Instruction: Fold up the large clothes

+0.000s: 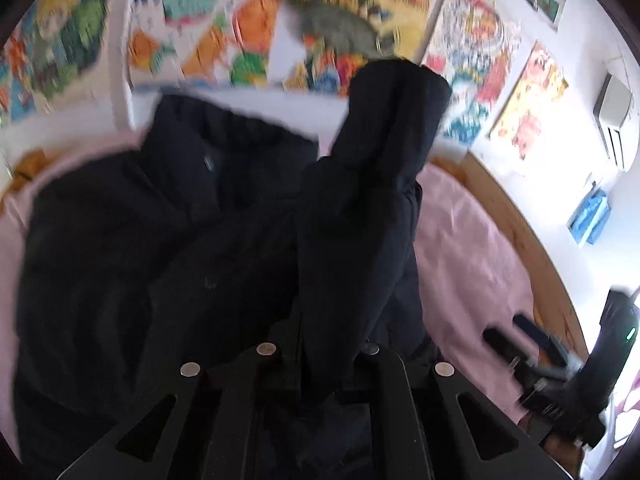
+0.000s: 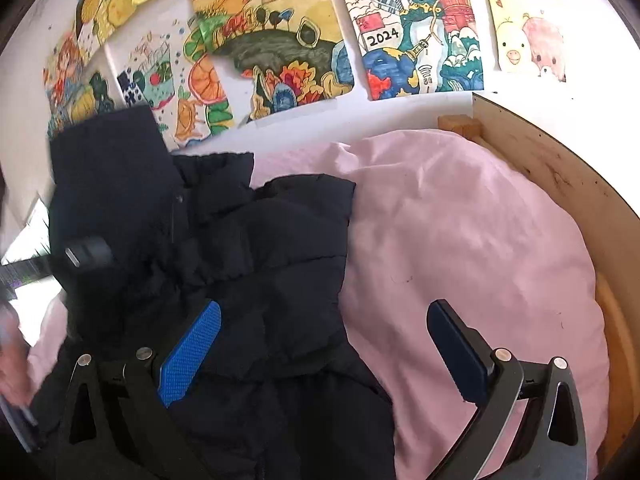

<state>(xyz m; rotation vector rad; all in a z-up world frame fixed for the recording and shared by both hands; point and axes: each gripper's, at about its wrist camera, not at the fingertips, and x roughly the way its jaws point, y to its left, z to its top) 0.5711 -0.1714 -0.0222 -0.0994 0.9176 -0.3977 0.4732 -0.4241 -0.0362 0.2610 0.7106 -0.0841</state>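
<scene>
Holding a raised sleeve (image 1: 372,184) of the black quilted puffer jacket (image 2: 256,264), the left gripper (image 1: 320,354) is clamped on fabric. Right gripper (image 2: 324,344) gapes wide, holding nothing. Jacket lies on pink bedsheet (image 2: 472,248). Judgement: folding barely begun; body unfolded.

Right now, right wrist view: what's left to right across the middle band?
Black puffer jacket → pink bedsheet → wooden bed frame.

Wood-framed bed (image 2: 560,184) under pink quilt (image 2: 460,232), black puffer jacket (image 2: 272,248) atop.
</scene>
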